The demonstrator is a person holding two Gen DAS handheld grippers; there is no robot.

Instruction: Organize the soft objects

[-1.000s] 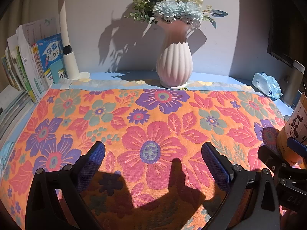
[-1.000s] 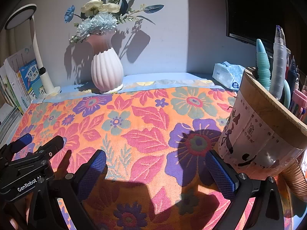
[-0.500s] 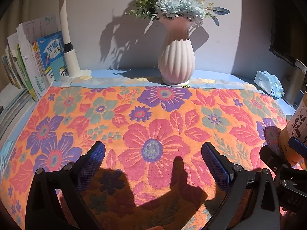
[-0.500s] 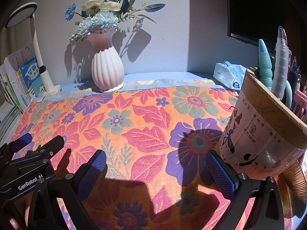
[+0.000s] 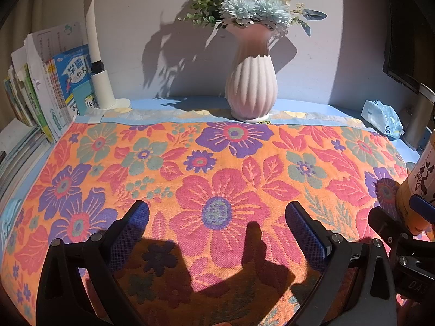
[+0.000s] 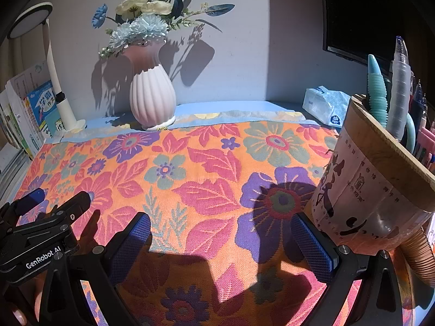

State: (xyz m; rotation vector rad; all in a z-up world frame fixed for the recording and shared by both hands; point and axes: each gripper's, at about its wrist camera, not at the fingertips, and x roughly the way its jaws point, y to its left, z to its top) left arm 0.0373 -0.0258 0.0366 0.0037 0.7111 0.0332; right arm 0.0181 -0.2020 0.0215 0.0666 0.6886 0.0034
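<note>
So the biggest thing here is the floral towel [image 5: 217, 179], orange with pink and purple flowers, spread flat over pretty much the whole desk [image 5: 190, 100], with a pale blue strip along its far edge. Behind that edge, a ribbed pink vase [image 5: 251, 87] of blue and cream flowers stands against the wall. Off to the left there's a row of books [image 5: 49, 81] and a white desk lamp [image 5: 99, 81] just beside them. On the right a wooden pen holder [image 6: 375, 179] stuffed with pens sits on the towel's right edge, and a tissue pack [image 6: 325, 104] lies near the back corner.

The left gripper [image 5: 217, 231] hangs low over the towel's near part, fingers spread wide, nothing between them. The right gripper [image 6: 221, 239] is the same deal, wide apart and empty, with its right finger [image 6: 312, 247] just beside the pen holder's base.
</note>
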